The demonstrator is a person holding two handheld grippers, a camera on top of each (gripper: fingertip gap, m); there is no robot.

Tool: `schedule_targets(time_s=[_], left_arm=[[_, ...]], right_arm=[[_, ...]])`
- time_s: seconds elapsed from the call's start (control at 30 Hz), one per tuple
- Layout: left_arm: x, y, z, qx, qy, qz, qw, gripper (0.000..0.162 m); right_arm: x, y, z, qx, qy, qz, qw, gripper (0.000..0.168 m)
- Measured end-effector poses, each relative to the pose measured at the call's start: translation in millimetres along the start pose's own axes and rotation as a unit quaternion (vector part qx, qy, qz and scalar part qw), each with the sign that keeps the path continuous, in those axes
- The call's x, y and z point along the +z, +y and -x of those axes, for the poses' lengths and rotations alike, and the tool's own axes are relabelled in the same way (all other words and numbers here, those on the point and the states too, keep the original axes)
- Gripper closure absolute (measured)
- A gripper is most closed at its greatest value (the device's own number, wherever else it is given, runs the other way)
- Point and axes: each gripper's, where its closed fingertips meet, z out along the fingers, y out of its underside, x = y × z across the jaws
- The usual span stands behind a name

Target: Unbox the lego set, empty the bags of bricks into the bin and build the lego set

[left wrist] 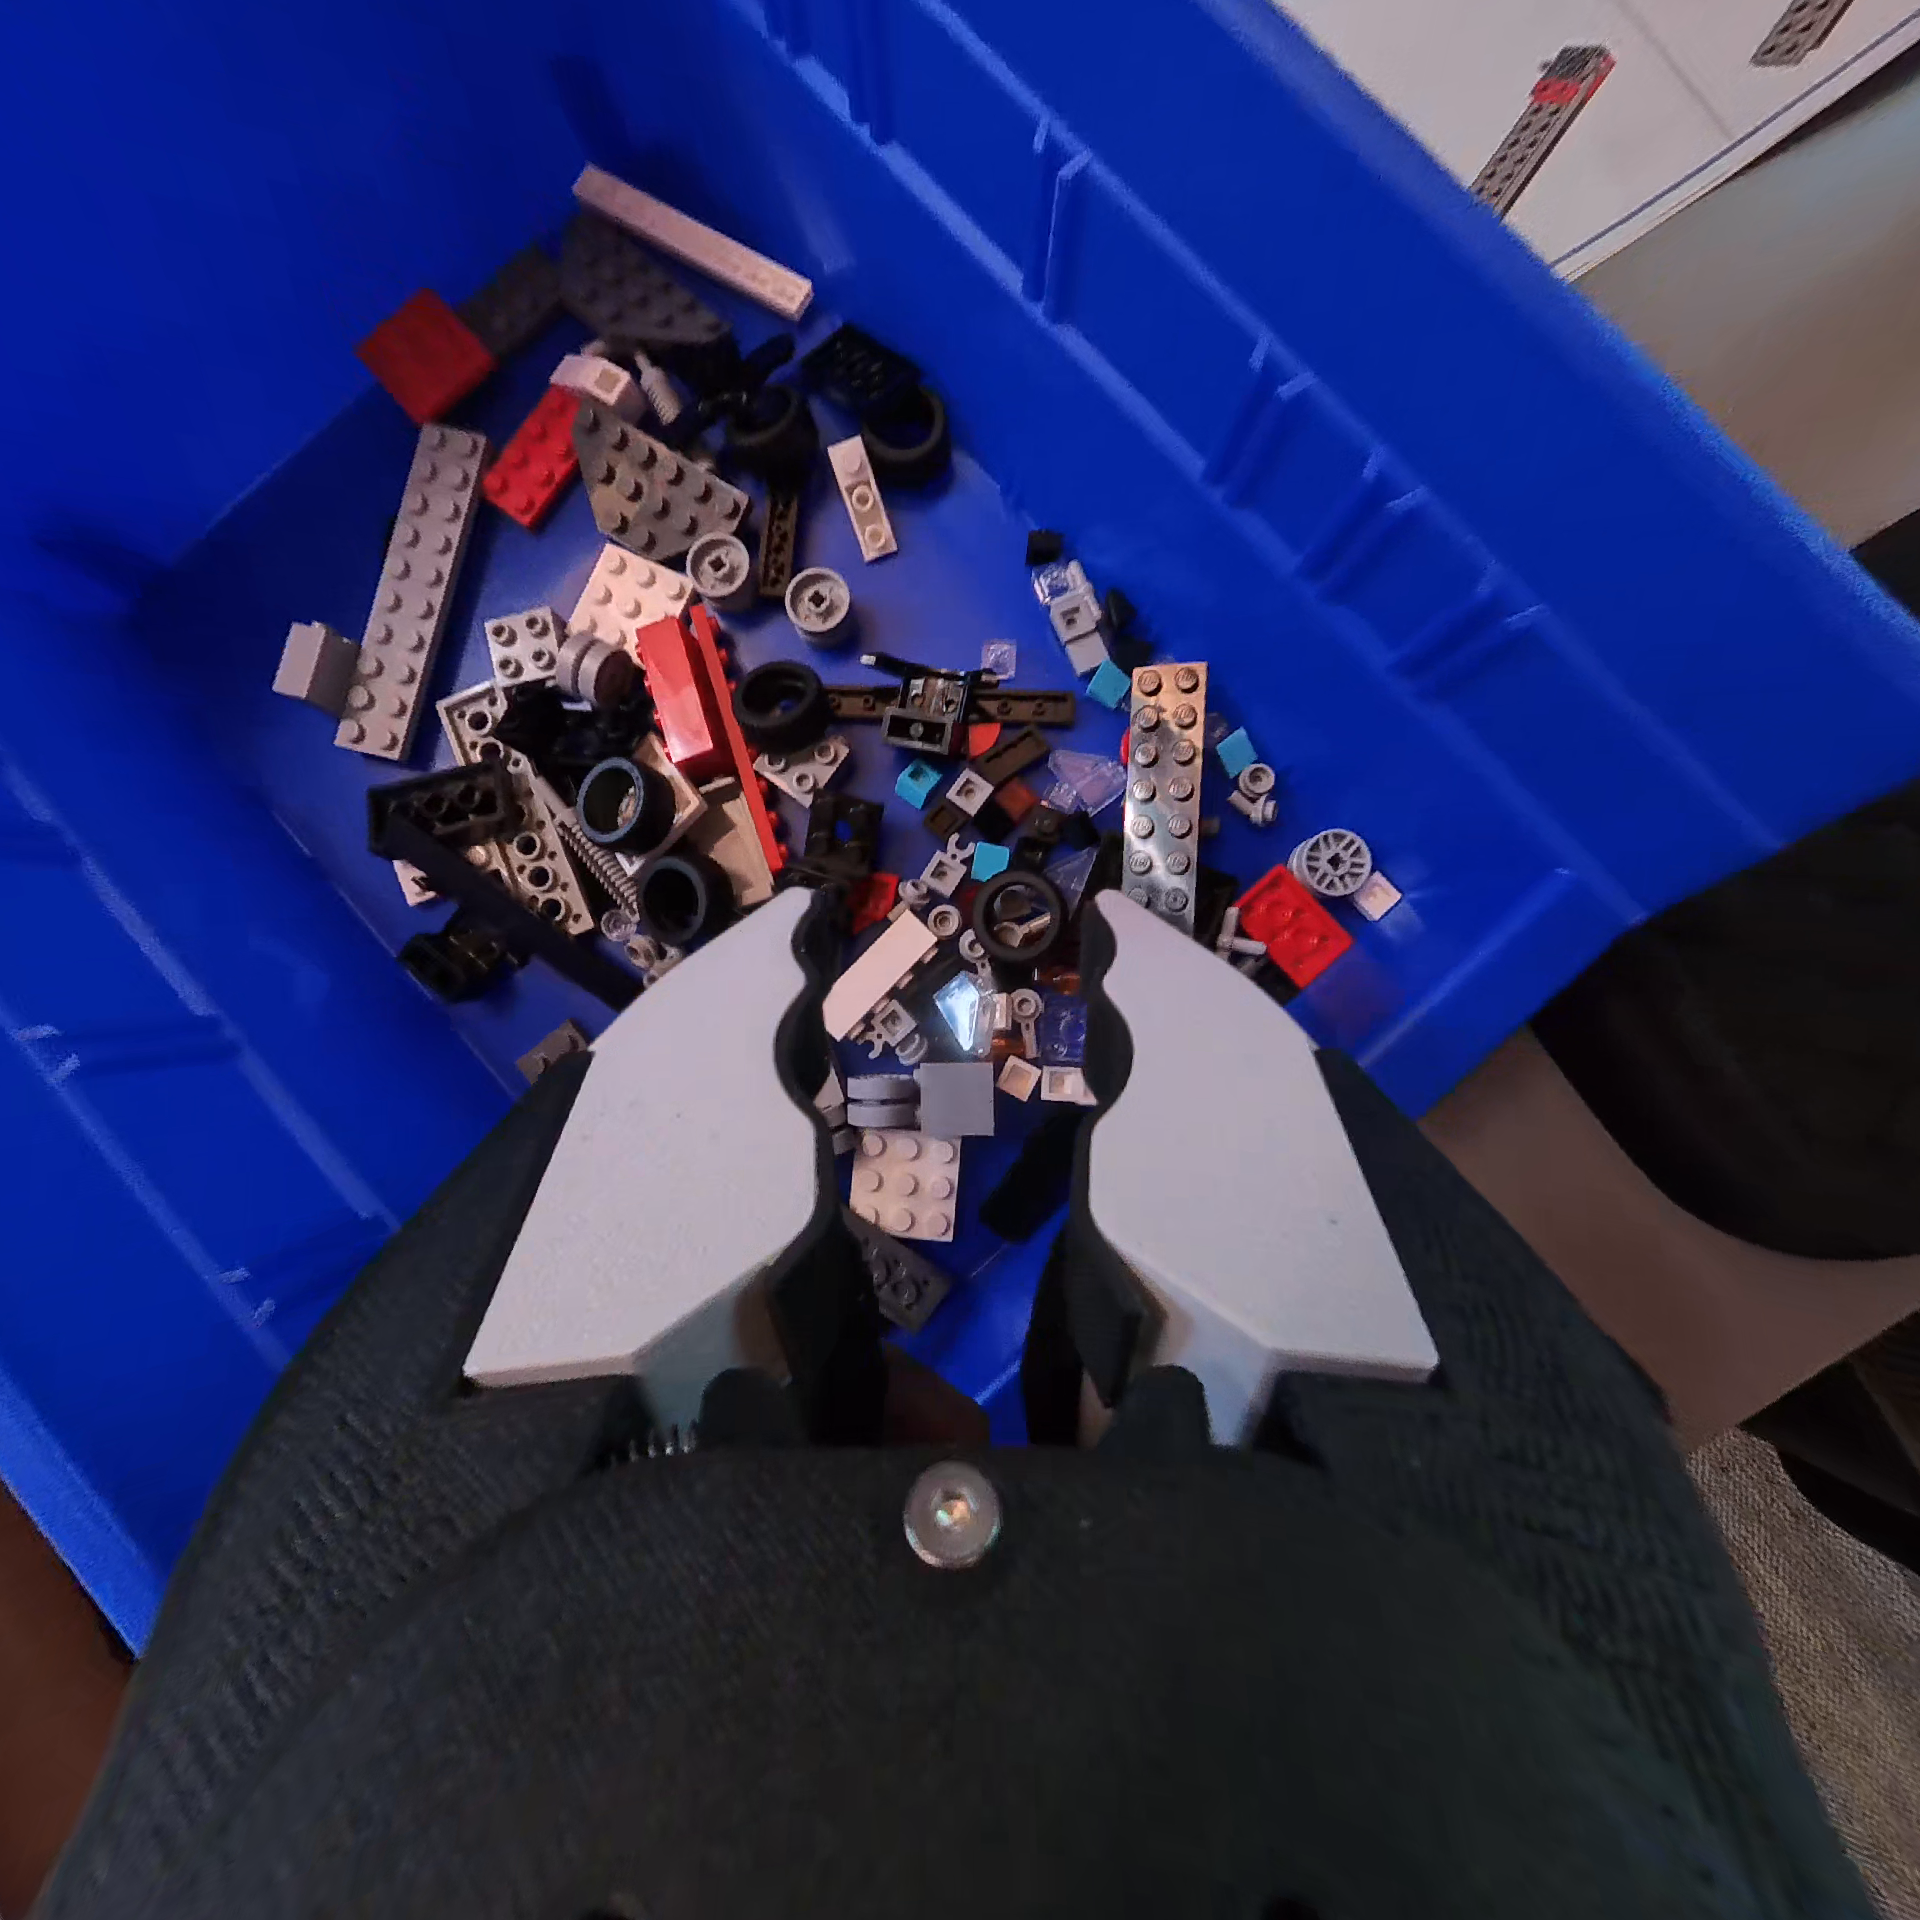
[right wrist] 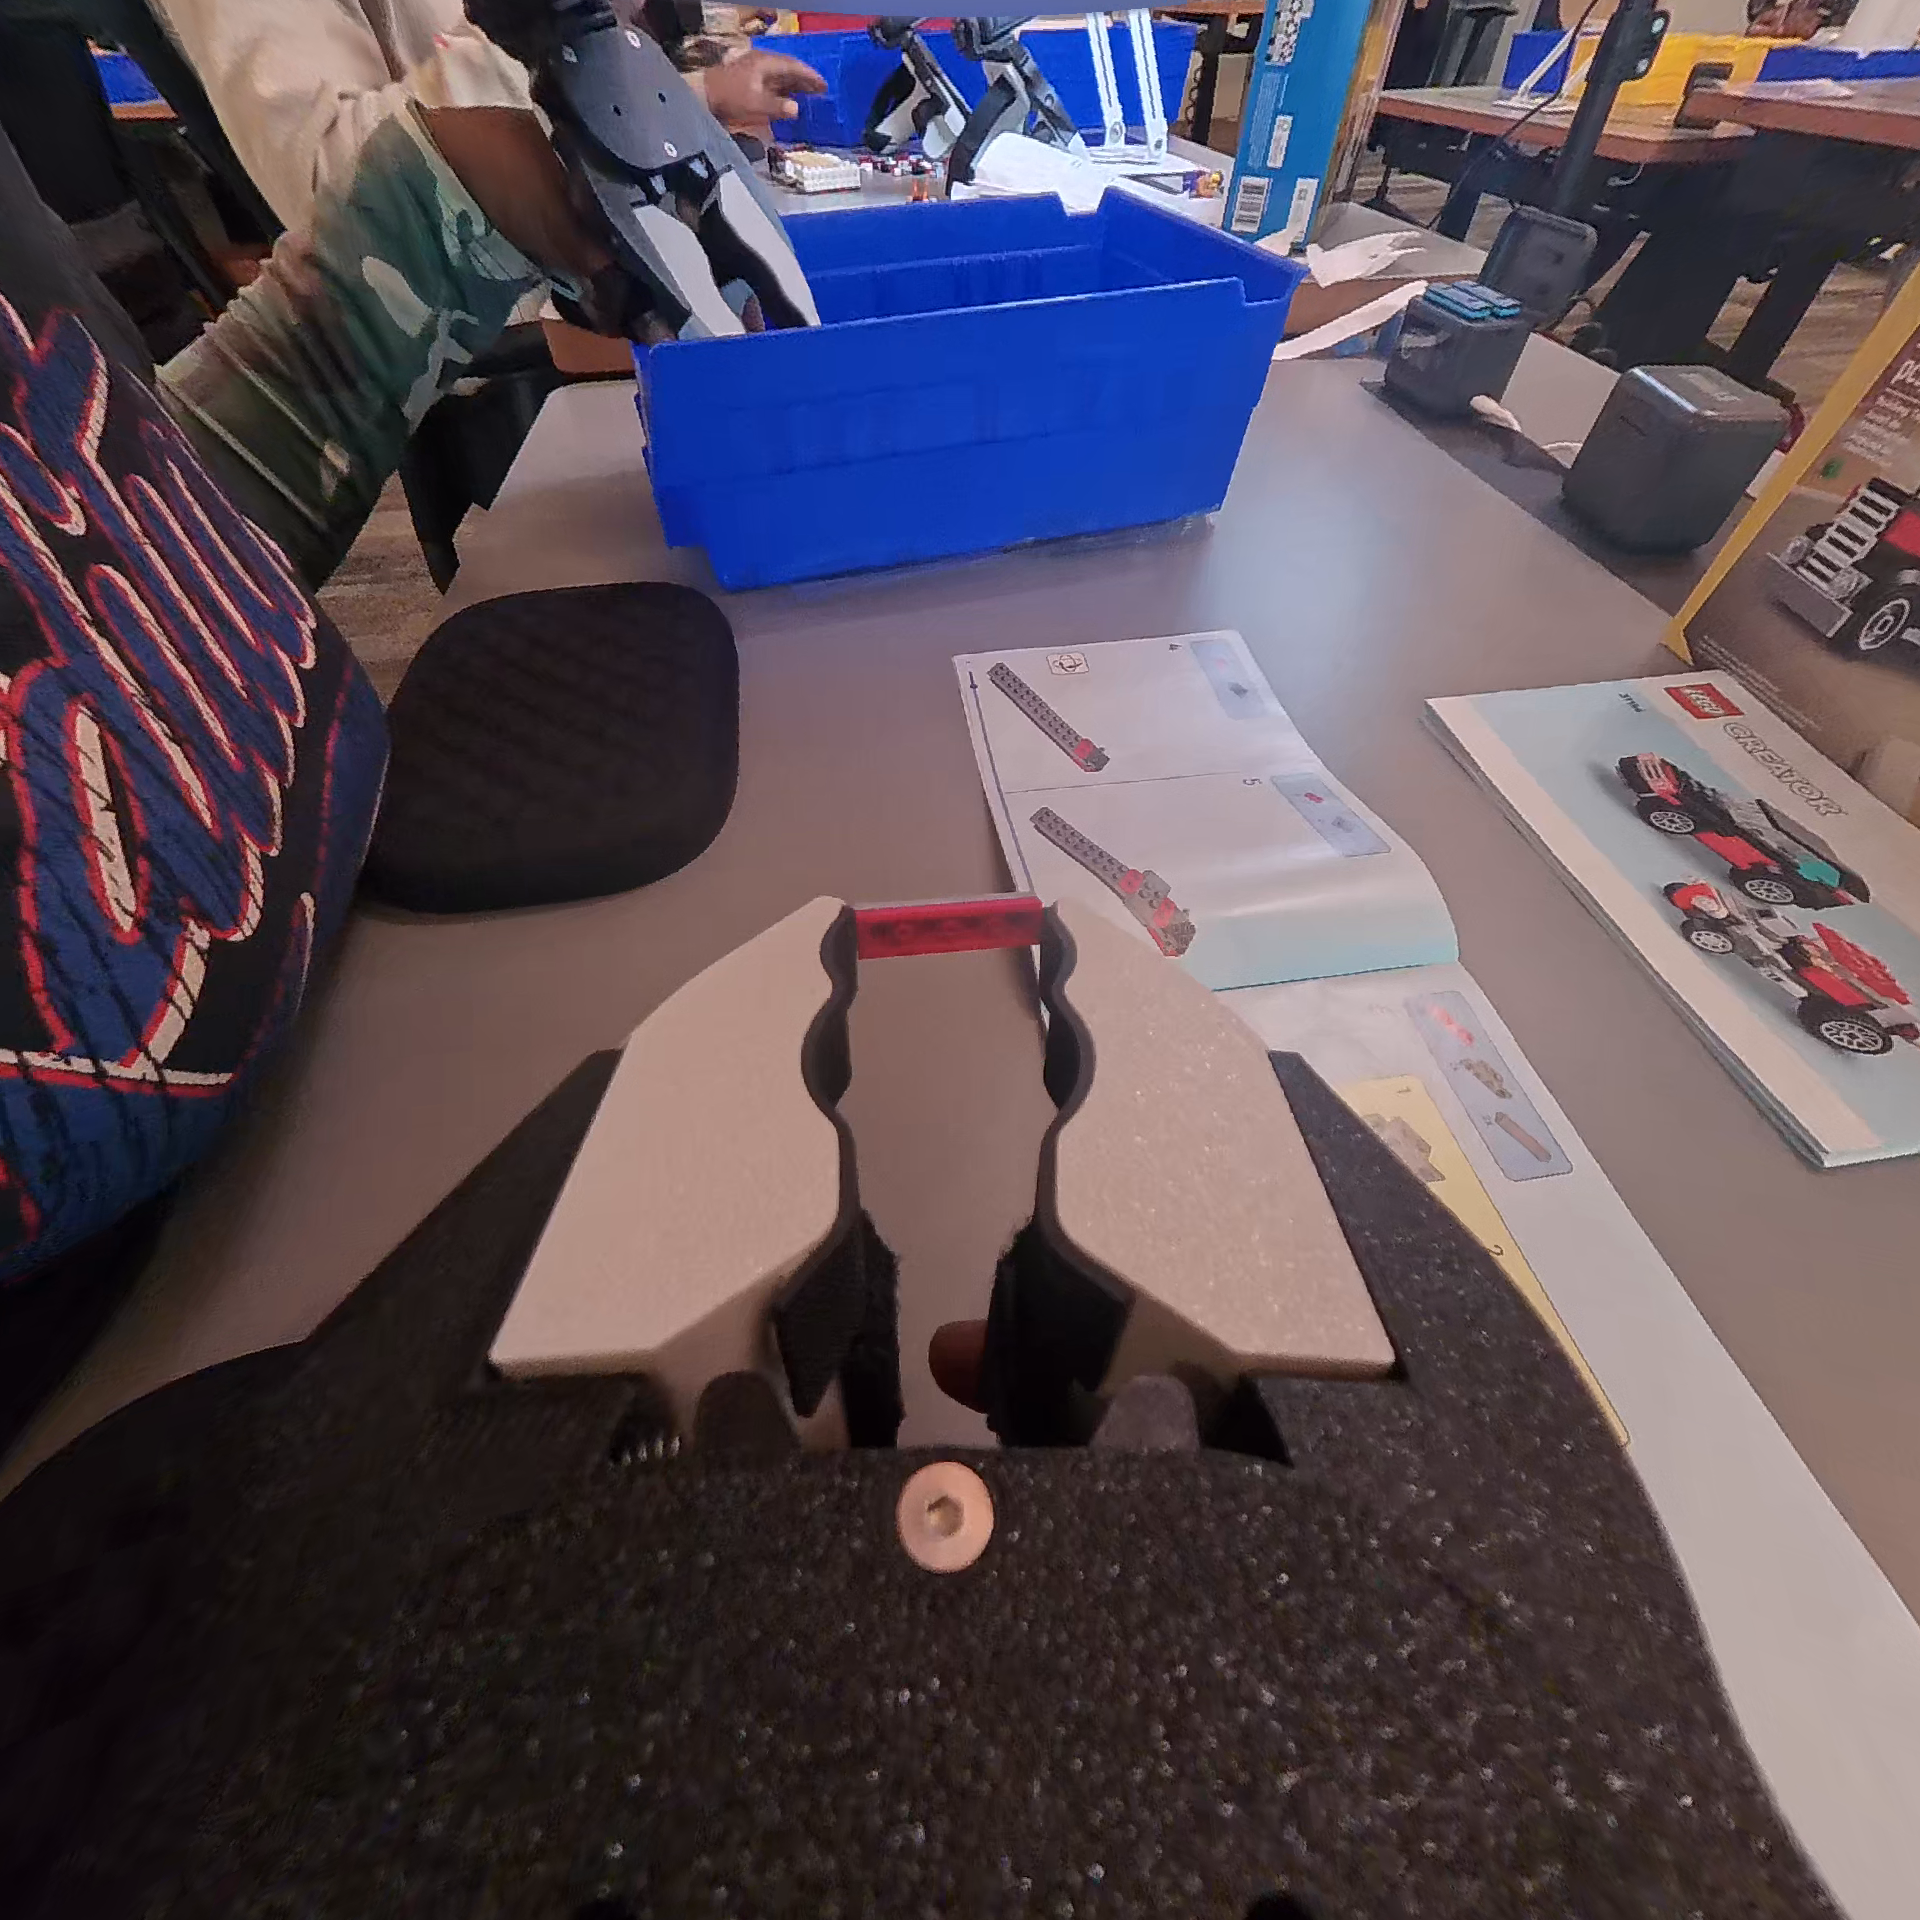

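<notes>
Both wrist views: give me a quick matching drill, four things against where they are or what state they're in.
Things:
1. left gripper
2. right gripper
3. open instruction booklet
4. blue bin

Places or states:
A. flat on the grey table, right of the right gripper
B. open, above loose bricks
C. at the table's far side, beyond the booklet
D. shut on a red brick

Pairs: 1-B, 2-D, 3-A, 4-C

grey table [right wrist: 1351, 540] | black chair seat [right wrist: 561, 743] | wooden desks [right wrist: 1475, 114] behind | carpet floor [left wrist: 1808, 1621]
</notes>
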Motion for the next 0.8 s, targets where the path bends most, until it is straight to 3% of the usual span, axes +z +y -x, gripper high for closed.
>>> schedule_targets(time_s=[0.13, 0.37, 0.8], left_arm=[[-3.9, -11.9, 2.3, 0.005, -0.019, -0.02, 1.0, 0.116], [-36.3, -57.4, -2.5, 0.025, -0.084, -0.125, 0.988, 0.118], [-48.5, -40.4, -32.5, -0.006, -0.091, -0.099, 0.991, 0.119]], right_arm=[[-4.4, -1.1, 0.5, -0.002, 0.011, -0.003, 1.0, 0.135], [-20.5, -0.6, 0.3, -0.023, 0.04, 0.001, 0.999, 0.135], [-48.5, -5.2, 21.9, -0.044, 0.051, -0.076, 0.995, 0.135]])
